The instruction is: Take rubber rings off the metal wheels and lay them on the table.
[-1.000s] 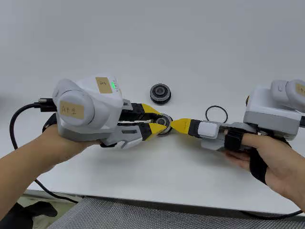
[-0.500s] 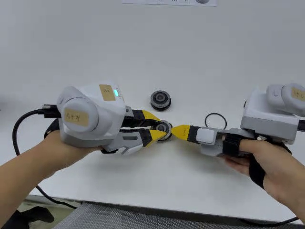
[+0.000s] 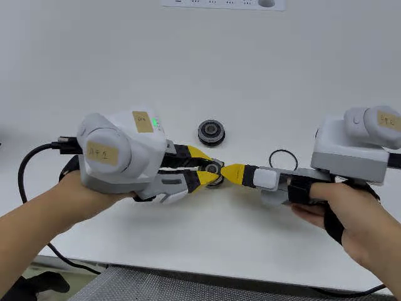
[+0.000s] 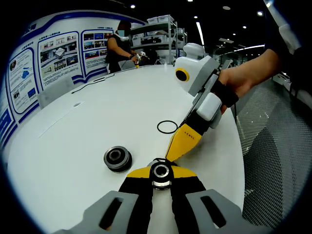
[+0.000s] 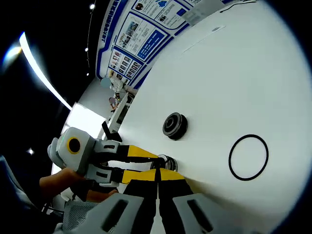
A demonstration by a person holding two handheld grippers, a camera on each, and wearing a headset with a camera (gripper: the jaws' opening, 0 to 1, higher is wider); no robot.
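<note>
1. The left gripper (image 3: pixel 212 166) comes in from the left in a hand. Its yellow-tipped jaws are nearly closed and clamp a small metal wheel (image 4: pixel 161 173) between the tips.
2. The clamped wheel sits near the middle of the table (image 3: pixel 219 232), just above the top or on it; I cannot tell which. I also cannot tell whether a rubber ring is on it.
3. The right gripper (image 5: pixel 158 171) comes in from the right in the other hand. Its jaws are pressed together with no gap showing, and the yellow tips touch the right edge of the clamped wheel. Whether they pinch anything is too small to tell.
4. A second wheel (image 3: pixel 211 132) lies flat on the table, farther away than the jaw tips and apart from both grippers. It has a dark band round its rim.
5. A loose rubber ring (image 3: pixel 284 150), thin and black, lies flat on the table. It is right of the second wheel, just beyond the right gripper's jaws.
</note>
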